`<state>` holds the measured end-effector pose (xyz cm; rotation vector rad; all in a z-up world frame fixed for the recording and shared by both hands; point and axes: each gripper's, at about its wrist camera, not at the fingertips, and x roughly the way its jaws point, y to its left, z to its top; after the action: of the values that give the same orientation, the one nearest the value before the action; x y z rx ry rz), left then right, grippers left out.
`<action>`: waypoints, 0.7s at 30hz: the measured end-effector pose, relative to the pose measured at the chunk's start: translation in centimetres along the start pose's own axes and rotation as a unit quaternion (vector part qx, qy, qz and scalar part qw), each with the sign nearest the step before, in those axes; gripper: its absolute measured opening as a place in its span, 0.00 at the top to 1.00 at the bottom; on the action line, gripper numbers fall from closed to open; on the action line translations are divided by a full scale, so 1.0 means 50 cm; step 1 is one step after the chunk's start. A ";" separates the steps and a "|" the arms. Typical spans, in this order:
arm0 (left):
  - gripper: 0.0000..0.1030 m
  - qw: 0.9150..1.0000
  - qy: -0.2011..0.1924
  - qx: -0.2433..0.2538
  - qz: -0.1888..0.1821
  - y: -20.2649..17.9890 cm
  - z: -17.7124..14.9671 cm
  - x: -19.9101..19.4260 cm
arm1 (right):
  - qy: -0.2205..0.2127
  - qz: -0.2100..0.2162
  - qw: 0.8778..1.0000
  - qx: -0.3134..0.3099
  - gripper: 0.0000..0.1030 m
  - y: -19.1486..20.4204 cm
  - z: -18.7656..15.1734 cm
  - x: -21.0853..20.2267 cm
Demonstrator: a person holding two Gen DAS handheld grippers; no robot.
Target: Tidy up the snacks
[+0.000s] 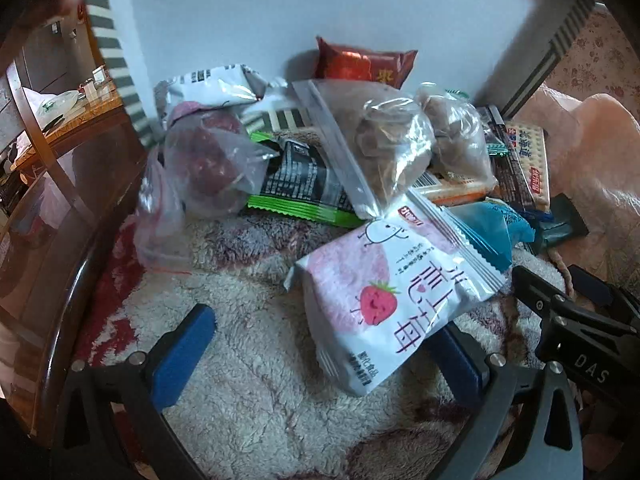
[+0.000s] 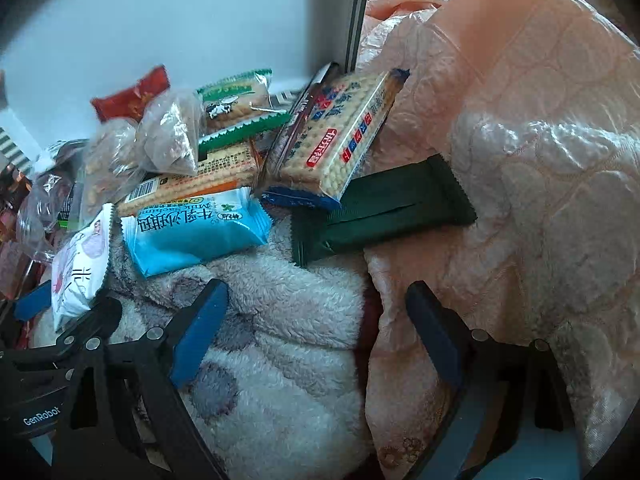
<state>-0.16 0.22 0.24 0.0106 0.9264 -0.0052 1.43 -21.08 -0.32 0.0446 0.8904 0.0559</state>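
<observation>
A heap of snack packets lies on a fluffy white blanket against a pale wall. A pink-and-white strawberry packet lies nearest, between the fingers of my open left gripper, resting on its right finger; no grip shows. Behind it are clear bags of brown snacks, a green-edged black packet and a red packet. My right gripper is open and empty over the blanket, short of a light blue packet, a dark green packet and a cracker pack.
A dark wooden bed rail runs along the left. A peach quilt is bunched on the right. A striped box edge stands at the back left. The right gripper's body shows at the left view's right edge.
</observation>
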 end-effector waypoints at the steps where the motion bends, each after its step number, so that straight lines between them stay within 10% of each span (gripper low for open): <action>1: 0.00 1.000 0.000 0.000 0.000 0.000 0.000 0.000 | 0.000 0.000 1.000 0.000 0.11 -0.001 0.000 0.000; 21: 0.00 1.000 0.000 0.000 0.000 0.000 0.000 0.001 | 0.001 0.001 1.000 0.001 0.11 -0.002 0.001 0.000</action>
<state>-0.14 0.22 0.22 0.0106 0.9271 -0.0052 1.46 -21.19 -0.30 0.0474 0.8924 0.0563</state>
